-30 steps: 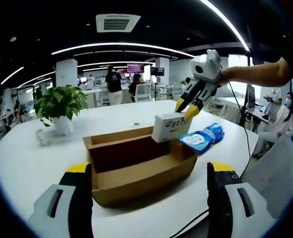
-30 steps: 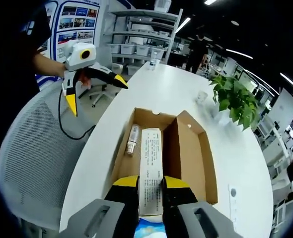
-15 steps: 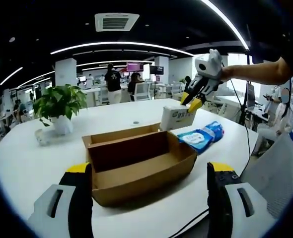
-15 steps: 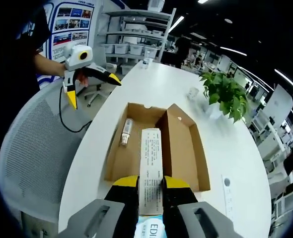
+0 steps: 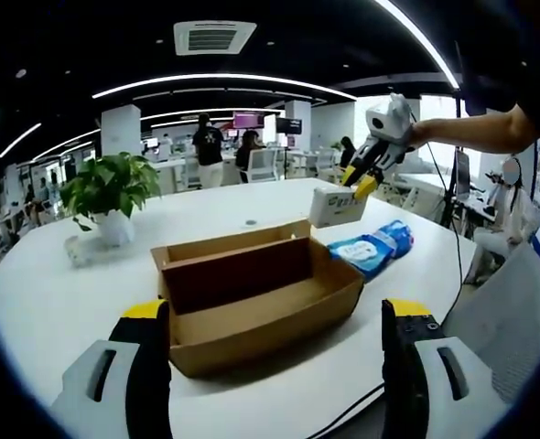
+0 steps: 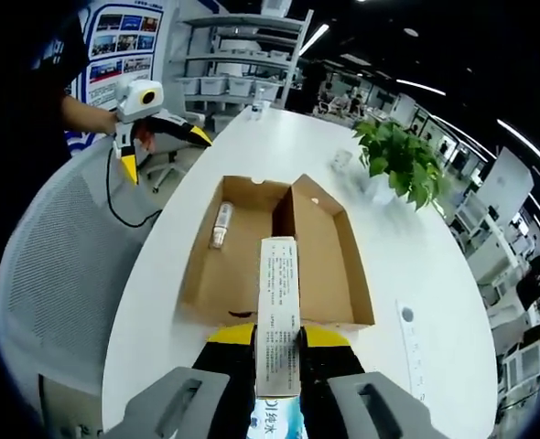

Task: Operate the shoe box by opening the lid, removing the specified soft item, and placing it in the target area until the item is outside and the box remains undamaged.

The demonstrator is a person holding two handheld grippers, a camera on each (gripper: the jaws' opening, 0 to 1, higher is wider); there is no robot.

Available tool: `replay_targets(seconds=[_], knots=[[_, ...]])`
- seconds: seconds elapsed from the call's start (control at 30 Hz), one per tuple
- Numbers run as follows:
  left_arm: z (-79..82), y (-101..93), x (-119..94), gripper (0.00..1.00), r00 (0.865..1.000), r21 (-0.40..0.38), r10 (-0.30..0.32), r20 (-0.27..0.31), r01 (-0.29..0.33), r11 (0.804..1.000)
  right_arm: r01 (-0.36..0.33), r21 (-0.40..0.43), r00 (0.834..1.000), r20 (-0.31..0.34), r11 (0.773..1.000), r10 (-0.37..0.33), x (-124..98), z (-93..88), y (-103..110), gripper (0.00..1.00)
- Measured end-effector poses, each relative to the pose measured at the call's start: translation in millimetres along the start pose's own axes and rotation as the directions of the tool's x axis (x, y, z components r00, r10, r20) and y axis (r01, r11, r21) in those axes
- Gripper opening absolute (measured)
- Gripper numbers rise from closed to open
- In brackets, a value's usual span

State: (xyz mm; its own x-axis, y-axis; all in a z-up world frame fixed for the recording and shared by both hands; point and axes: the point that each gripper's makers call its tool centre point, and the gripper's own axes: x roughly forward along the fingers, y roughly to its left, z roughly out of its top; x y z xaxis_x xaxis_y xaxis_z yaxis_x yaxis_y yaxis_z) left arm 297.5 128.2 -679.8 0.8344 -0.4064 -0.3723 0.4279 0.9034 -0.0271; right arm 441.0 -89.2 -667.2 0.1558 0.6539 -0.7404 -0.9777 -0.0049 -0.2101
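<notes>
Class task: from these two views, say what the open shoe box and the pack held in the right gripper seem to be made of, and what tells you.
Shoe box: plain brown cardboard, matte, with raw cut edges. Pack in the right gripper: probably glossy plastic wrap, white and printed, catching light.

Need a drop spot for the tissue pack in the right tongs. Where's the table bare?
Bare white table between the cardboard box and the potted plant. Also bare beyond the box's far end. Crowded beside the box's near end, where the blue wipes pack lies under the tissue pack.
</notes>
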Motion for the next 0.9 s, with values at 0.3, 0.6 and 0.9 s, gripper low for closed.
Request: replay_targets(seconds=[0.3, 0.6, 0.9], knots=[[-3.3, -3.9, 1.5, 1.0, 1.0, 0.012, -0.011, -0.021, 0.011, 1.0, 0.022, 0.021, 0.999, -0.033, 1.0, -0.022, -9.5, -26.3, -12.2, 0.13], [-4.6, -3.8, 1.5, 1.0, 1.0, 0.015, -0.008, -0.027, 0.009, 1.0, 0.039, 0.027, 0.997, -0.067, 0.999, -0.037, -14.5, -49.0, -19.0, 0.13], [-5.0, -2.4, 1.6, 1.0, 1.0, 0.015, -0.003, -0.029, 0.003, 1.0, 0.052, 0.039, 0.994, -0.095, 0.998, -0.048, -17.8, -66.7, -24.4, 0.13]])
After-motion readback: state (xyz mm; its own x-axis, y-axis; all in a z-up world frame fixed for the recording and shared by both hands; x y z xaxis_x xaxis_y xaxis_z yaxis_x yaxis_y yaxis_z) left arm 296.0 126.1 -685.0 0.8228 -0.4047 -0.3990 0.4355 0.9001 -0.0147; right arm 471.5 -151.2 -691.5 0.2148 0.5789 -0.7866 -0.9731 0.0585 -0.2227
